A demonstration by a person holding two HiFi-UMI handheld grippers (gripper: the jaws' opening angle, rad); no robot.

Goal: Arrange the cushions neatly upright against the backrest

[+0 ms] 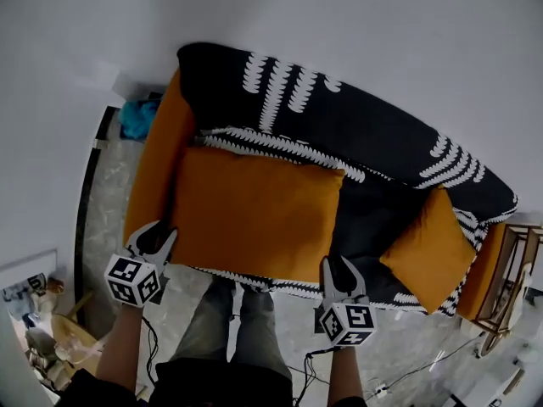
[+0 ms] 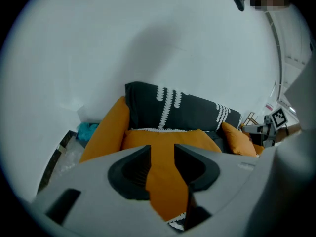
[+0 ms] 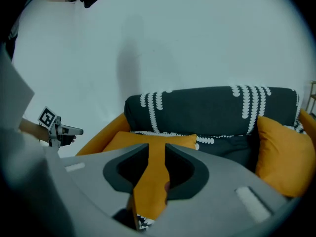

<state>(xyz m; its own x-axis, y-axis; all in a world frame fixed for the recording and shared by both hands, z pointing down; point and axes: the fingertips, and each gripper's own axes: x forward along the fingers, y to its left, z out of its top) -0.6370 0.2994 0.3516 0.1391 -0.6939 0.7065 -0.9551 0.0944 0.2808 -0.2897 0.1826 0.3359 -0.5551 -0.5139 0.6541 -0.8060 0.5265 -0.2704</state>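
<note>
A large orange cushion (image 1: 254,210) lies flat on the left half of the sofa seat, below the dark white-patterned backrest (image 1: 356,125). My left gripper (image 1: 161,237) is at its front left corner and my right gripper (image 1: 338,268) at its front right corner. In the left gripper view the cushion (image 2: 168,142) runs between the parted jaws of the left gripper (image 2: 162,169). The right gripper view likewise shows the cushion's edge (image 3: 148,142) inside the right gripper (image 3: 156,169). Both look loosened rather than clamped. A smaller orange cushion (image 1: 428,248) leans tilted at the seat's right end.
Orange armrests (image 1: 157,159) close both sofa ends. A teal object (image 1: 136,117) lies on the floor beyond the left armrest. A wooden side table (image 1: 509,278) stands to the right. Cables (image 1: 407,371) trail over the floor, and the person's legs (image 1: 229,329) stand before the sofa.
</note>
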